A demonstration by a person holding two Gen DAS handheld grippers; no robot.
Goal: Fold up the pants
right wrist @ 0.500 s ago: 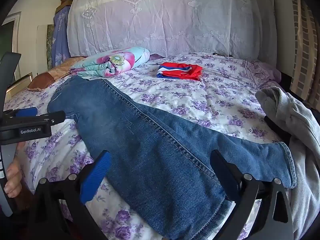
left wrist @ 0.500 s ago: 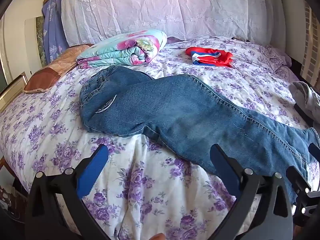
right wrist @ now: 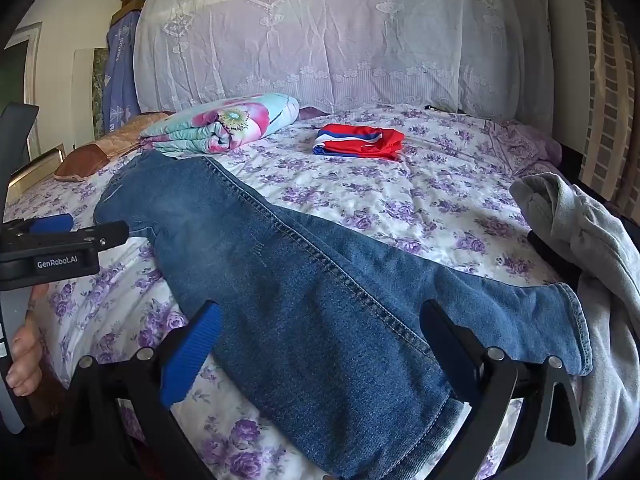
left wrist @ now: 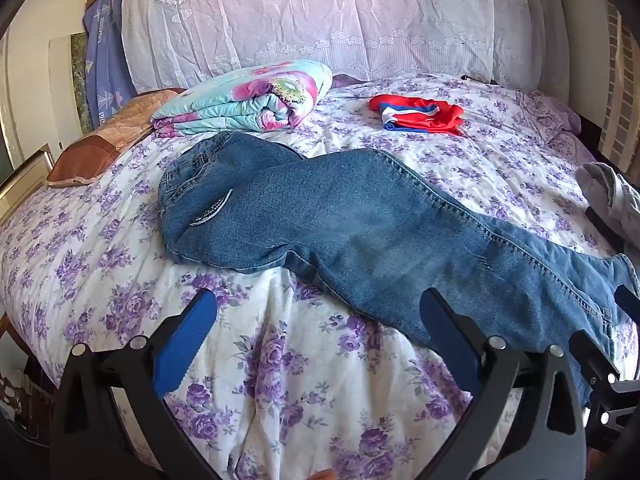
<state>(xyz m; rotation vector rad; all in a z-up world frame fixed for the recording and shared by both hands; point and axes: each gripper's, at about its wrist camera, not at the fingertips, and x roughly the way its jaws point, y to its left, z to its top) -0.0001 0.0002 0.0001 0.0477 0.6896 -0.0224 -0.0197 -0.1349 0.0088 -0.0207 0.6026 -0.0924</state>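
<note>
A bed (left wrist: 100, 240) under a purple-flowered sheet is filling both views, with a lace-draped headboard (left wrist: 320, 20) across the top. The jeans (left wrist: 360, 232) are lying flat, waist at centre left, legs running to the lower right. The left gripper (left wrist: 318, 322) is hovering wide open below the crotch, touching nothing. The right gripper (right wrist: 320, 330) is hanging spread wide over the lower legs, hems at the frame's lower right.
</note>
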